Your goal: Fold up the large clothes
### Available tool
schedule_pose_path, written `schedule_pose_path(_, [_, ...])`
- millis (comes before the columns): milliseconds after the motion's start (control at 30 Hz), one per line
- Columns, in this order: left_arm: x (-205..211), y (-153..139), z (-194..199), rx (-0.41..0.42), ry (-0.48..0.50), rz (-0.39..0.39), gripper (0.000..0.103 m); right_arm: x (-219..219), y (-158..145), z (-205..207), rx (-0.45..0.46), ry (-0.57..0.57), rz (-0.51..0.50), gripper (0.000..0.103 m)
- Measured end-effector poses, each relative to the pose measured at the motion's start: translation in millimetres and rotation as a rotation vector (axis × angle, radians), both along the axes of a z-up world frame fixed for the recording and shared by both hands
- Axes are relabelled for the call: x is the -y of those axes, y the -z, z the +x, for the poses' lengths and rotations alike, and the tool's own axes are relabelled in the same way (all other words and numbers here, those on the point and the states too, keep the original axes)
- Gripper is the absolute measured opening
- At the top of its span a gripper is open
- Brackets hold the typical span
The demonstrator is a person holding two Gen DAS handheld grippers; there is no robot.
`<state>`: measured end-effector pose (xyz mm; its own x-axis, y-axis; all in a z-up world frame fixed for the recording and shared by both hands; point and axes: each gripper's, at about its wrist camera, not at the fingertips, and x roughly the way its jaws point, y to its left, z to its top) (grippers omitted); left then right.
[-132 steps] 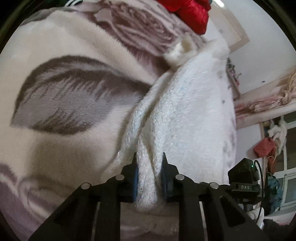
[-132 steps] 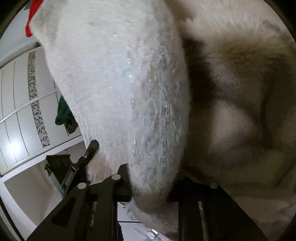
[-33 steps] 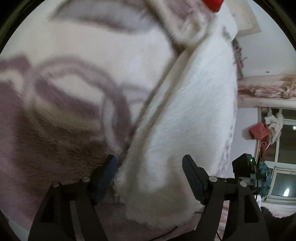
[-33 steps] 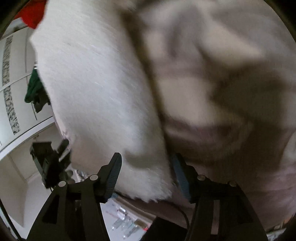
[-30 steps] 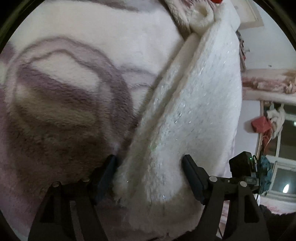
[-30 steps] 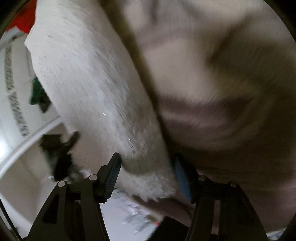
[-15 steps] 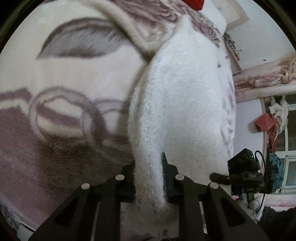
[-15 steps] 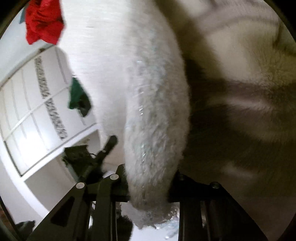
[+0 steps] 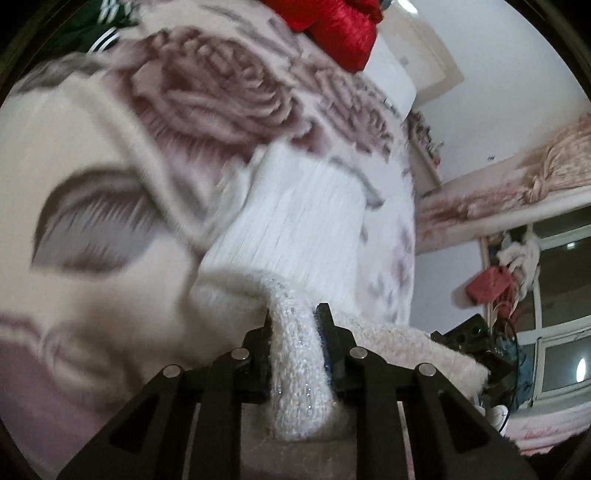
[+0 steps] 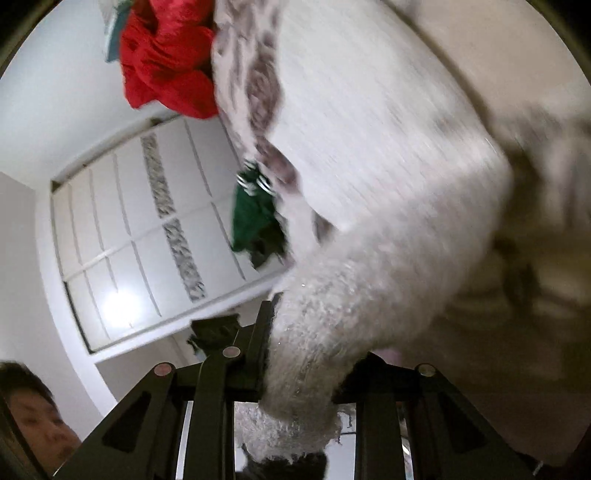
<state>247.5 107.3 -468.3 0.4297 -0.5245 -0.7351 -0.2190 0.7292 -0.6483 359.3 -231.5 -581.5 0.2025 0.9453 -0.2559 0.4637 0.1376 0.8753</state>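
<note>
**Both grippers pinch the white fuzzy sweater over the blanket**

The left gripper (image 9: 295,317) has its jaws drawn narrow around a bunched fold of the white fuzzy sweater (image 9: 295,354), whose knit glints with small silver flecks. Beyond the jaws the sweater spreads, blurred, across the rose-patterned plush blanket (image 9: 207,88) that covers the bed. A red garment (image 9: 340,26) lies at the far end of the blanket, and a green garment with white stripes (image 9: 107,14) sits at its far left edge.

The right gripper (image 10: 306,354) likewise clamps a thick roll of the sweater (image 10: 317,332), which hangs out past the jaws toward the camera. The rest of the sweater stretches away over the blanket (image 10: 255,85). A white panelled wardrobe (image 10: 122,236) stands behind, and a person's face (image 10: 37,421) shows at the lower left.
</note>
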Motion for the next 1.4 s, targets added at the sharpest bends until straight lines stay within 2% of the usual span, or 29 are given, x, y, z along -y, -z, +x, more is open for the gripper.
schedule_pose_path(200, [-2,14,94,0.039,-0.039,-0.053,0.016,21,11,94,-0.021,0.135,0.012,0.023])
schedule_pose_path(433, [4,66,198,-0.022,0.006,-0.099,0.017,40,65,198,-0.089,0.252,-0.038,0.023])
schedule_pose_path(500, [9,80,221,-0.048,0.025,-0.091,0.018,56,90,209,-0.107,0.259,-0.063,0.023])
schedule_pose_path(600, [14,90,239,-0.096,0.041,-0.066,0.021,56,127,224,-0.188,0.286,-0.053,0.023])
schedule_pose_path(667, [14,91,242,-0.149,0.038,-0.069,0.023,57,150,228,-0.270,0.287,-0.005,0.024])
schedule_pose_path(700, [12,90,242,-0.165,0.036,-0.078,0.023,57,153,230,-0.307,0.289,0.033,0.027])
schedule_pose_path(733, [10,85,240,-0.173,0.033,-0.094,0.024,55,150,234,-0.308,0.279,0.053,0.028])
schedule_pose_path(800, [8,73,238,-0.156,0.034,-0.100,0.025,54,141,240,-0.276,0.268,0.096,0.039])
schedule_pose_path(900, [13,56,233,-0.131,0.034,-0.075,0.041,54,122,251,-0.218,0.281,0.123,0.070])
schedule_pose_path(933, [16,51,233,-0.120,0.041,-0.064,0.058,57,112,256,-0.185,0.303,0.119,0.074])
schedule_pose_path(967, [19,46,233,-0.103,0.040,-0.053,0.093,63,101,257,-0.156,0.317,0.110,0.076])
schedule_pose_path(1000, [20,35,231,-0.058,0.024,-0.019,0.102,69,89,259,-0.120,0.327,0.089,0.076])
schedule_pose_path(1100, [20,15,232,0.016,0.003,0.049,0.102,78,59,274,-0.021,0.289,-0.029,0.076])
schedule_pose_path(1200, [25,6,224,0.025,0.008,0.179,0.102,75,32,273,0.061,0.140,-0.235,0.076])
schedule_pose_path(1267, [34,15,213,0.000,0.038,0.256,0.102,66,30,269,0.108,0.023,-0.358,0.076])
schedule_pose_path(1333, [46,40,204,-0.077,0.072,0.369,0.102,47,35,270,0.146,-0.134,-0.516,0.076])
schedule_pose_path(1400, [52,71,201,-0.138,0.089,0.475,0.102,38,50,259,0.175,-0.235,-0.595,0.076])
